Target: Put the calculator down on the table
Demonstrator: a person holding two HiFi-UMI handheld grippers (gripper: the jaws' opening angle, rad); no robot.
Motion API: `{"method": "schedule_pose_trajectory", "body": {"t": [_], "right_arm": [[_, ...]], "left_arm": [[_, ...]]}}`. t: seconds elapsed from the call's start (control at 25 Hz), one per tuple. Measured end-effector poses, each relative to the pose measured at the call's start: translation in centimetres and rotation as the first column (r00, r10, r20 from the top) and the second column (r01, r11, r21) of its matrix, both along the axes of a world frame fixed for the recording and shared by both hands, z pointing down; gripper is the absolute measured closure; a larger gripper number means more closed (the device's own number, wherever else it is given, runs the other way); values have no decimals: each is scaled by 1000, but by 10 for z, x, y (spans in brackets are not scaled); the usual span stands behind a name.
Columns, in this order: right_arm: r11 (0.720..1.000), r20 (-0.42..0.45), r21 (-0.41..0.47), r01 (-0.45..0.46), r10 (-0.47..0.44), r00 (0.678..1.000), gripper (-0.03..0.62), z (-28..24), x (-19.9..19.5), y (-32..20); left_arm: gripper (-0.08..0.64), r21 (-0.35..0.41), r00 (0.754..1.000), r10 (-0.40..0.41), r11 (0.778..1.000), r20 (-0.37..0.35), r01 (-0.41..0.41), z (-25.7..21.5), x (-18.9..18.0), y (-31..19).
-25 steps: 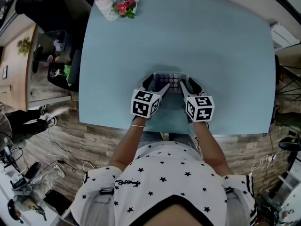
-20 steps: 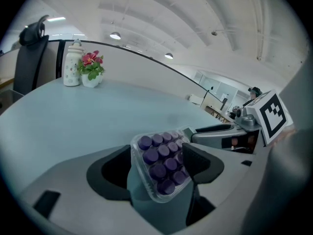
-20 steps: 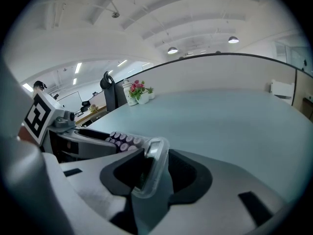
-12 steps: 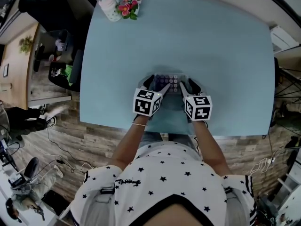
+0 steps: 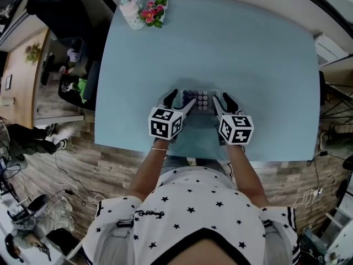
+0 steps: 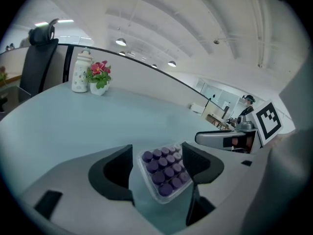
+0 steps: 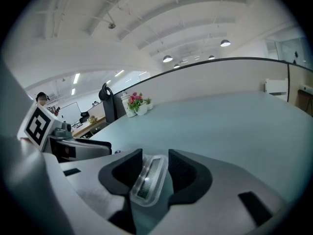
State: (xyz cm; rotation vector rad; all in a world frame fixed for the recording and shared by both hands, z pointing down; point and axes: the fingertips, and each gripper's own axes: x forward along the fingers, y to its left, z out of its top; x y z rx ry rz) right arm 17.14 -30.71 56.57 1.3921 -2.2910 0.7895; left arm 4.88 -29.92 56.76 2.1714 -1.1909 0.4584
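Calculator [image 5: 199, 99] at the near middle of the blue table [image 5: 248, 54], lying between the two tools; it appears to rest on the tabletop.

Left gripper [image 5: 182, 100]: jaws apart. The left gripper view shows the purple keys [image 6: 164, 173] between them, with a gap at the left pad; contact at the right pad is unclear.

Right gripper [image 5: 222, 101]: jaws opening. The right gripper view shows the display strip [image 7: 148, 176] between the pads, not clamped.

The head view gives the layout only: both marker cubes cover the near part of the calculator, and neither pad gap is readable there.

White vase [image 5: 130, 10] with pink flowers [image 5: 153, 8] stands at the far left corner, well apart from the calculator.

The right gripper view alone shows a black chair [image 7: 108, 104] just left of the vase.
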Motion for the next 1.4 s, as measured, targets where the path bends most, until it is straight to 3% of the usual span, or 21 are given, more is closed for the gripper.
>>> {"method": "schedule_pose_trajectory", "body": {"t": [0.08, 0.32, 0.64, 0.76, 0.96, 1.4], "right_arm": [[1000, 31, 29, -8, 7, 999, 431, -14, -3, -2], [990, 125, 132, -42, 26, 992, 522, -59, -8, -8], [968, 183, 249, -21, -26, 983, 594, -114, -15, -6], [961, 191, 278, -6, -49, 980, 594, -130, -18, -3], [951, 201, 310, 9, -74, 977, 594, -146, -20, 4], [951, 196, 308, 19, -82, 977, 594, -147, -24, 10]], "left_arm": [[229, 21, 1000, 0, 1000, -26, 1, -12, -1, -2], [244, 100, 997, 26, 995, -78, -18, -49, -2, -6], [416, 284, 993, 83, 957, -89, -55, -113, -1, -7], [506, 344, 991, 101, 937, -92, -64, -132, 0, -5], [512, 397, 988, 140, 912, -57, -106, -149, 6, 1], [512, 414, 989, 135, 905, -59, -98, -155, 1, 0]]}}
